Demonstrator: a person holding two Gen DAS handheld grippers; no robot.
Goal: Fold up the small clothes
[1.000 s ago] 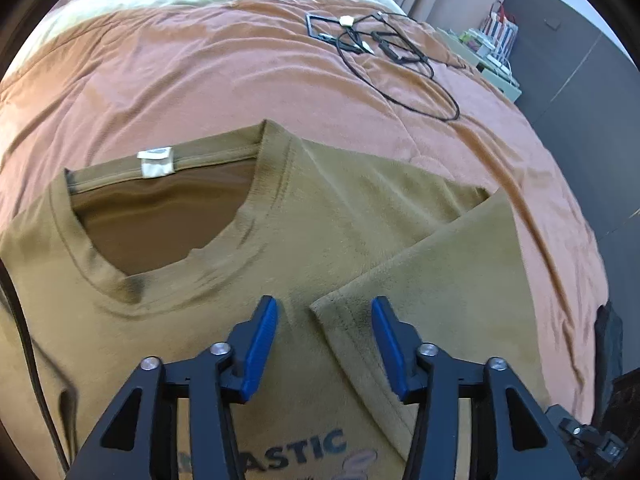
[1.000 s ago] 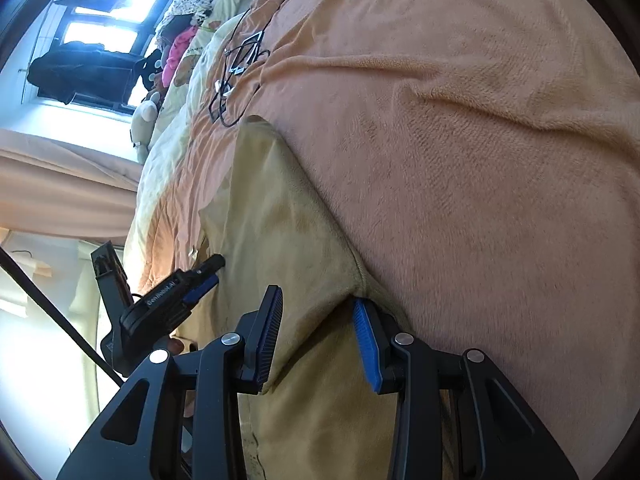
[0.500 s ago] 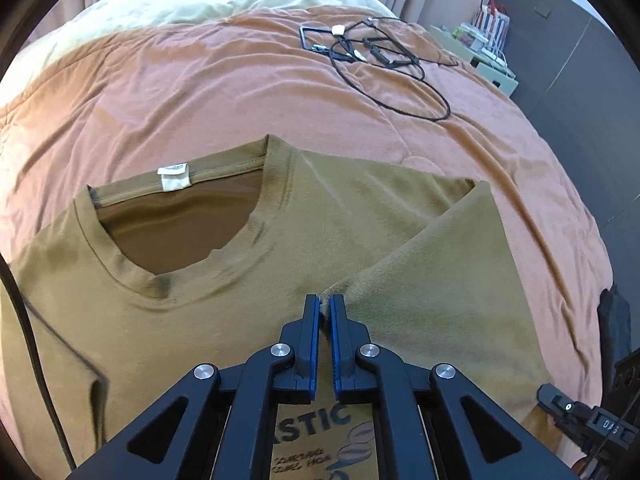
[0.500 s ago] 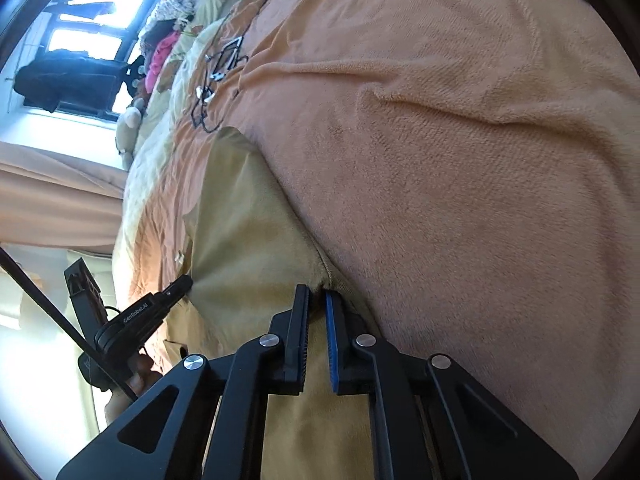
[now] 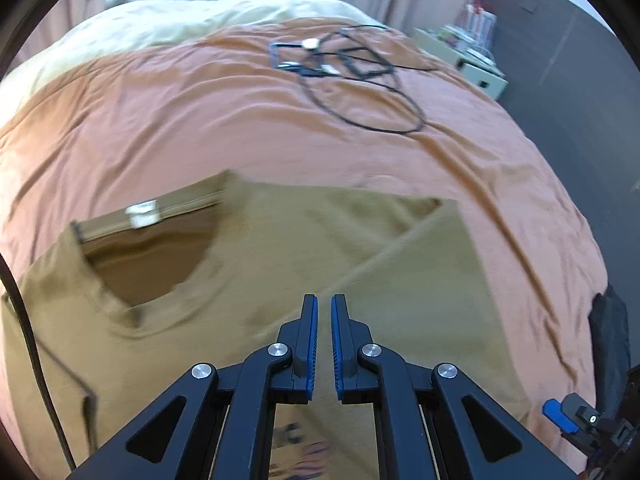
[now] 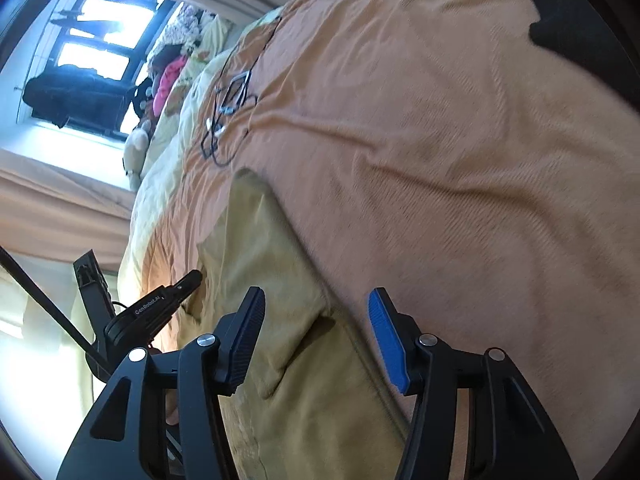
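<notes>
Jaws of the left gripper [image 5: 324,308] stand nearly together with only a narrow slit between the blue pads, and no cloth shows in that slit, so it is closed on nothing. Right gripper [image 6: 316,312] jaws have just been opening and now stand wide; a raised fold of the olive T-shirt [image 5: 248,280] lies below and between them, but the pads do not press on it. Left gripper points steeply down over the shirt's chest, just beside the neckline; right gripper is tilted less steeply, along the shirt's side edge. Left wrist view alone shows the open collar with its white label [image 5: 141,214], the sleeve folded in over the chest, and blurred printed lettering between the gripper's arms. Right wrist view alone shows the bright window [image 6: 92,36] beyond the shirt, a curtain, and the left gripper's black body beside the shirt. T-shirt lies flat, front up, on an orange bedspread [image 5: 200,112]. Beyond the shirt, black cables [image 5: 360,80] lie in a tangle on the spread, and pale bedding lies past them.
</notes>
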